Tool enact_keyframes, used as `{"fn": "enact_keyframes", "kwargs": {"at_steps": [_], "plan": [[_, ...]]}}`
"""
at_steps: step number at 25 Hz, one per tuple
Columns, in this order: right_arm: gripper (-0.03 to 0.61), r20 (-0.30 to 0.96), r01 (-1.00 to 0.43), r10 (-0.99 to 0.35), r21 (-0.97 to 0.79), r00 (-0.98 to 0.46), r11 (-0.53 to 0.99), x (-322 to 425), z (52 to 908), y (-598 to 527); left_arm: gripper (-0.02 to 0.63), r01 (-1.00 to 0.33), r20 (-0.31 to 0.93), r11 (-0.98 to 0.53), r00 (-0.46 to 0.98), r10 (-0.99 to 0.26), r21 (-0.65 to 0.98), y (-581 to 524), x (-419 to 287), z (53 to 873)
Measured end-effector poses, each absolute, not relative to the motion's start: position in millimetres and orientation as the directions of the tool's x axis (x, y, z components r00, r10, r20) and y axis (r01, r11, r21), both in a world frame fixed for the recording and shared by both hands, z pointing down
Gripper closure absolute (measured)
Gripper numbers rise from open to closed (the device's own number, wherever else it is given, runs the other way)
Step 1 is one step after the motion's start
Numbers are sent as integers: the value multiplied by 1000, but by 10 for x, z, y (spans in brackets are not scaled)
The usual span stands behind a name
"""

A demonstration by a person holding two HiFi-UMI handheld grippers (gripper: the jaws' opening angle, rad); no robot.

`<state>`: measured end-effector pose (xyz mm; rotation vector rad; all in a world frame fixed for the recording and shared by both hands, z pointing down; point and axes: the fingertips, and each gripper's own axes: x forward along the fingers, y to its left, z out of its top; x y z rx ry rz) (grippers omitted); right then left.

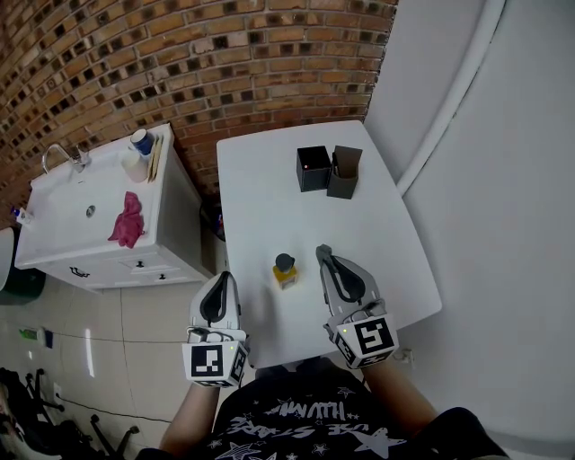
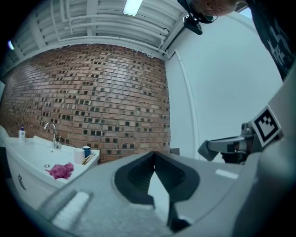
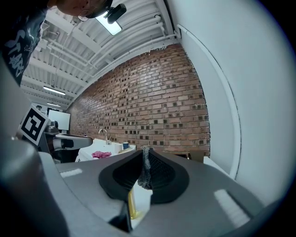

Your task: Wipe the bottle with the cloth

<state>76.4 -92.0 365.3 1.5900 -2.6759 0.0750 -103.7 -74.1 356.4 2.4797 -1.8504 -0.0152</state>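
Two findings: my left hand-held gripper (image 2: 154, 156) is closed on nothing, presumably free to steady the yellow bottle (image 1: 285, 269) standing on the counter (image 1: 260, 189) just to its right, while the right hand-held gripper (image 3: 144, 155) pinches what looks like a grey cloth strip (image 3: 146, 171), ready for wiping.

Yellow bottle (image 1: 286, 272) — grey cloth (image 3: 144, 168) — pink rag (image 1: 128, 220).

A staged washroom corner in a workshop-like hall is suggested by a brick wall (image 1: 180, 63), a white washbasin cabinet (image 1: 171, 225) with tap (image 1: 65, 154), and a strip light (image 2: 132, 6) on bare ceiling beams.
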Motion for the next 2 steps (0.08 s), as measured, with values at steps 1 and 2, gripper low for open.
{"fn": "enact_keyframes", "kwargs": {"at_steps": [1,2], "plan": [[537,48,-878,-876,-22,-479,479,755,3648,-918,609,-958,26,-281,282,-959,52,-741,-1027,3533],[537,48,-877,-876,-17,-481,480,746,3642,-916,609,-959,33,-277,279,-960,60,-741,-1018,3499]]}}
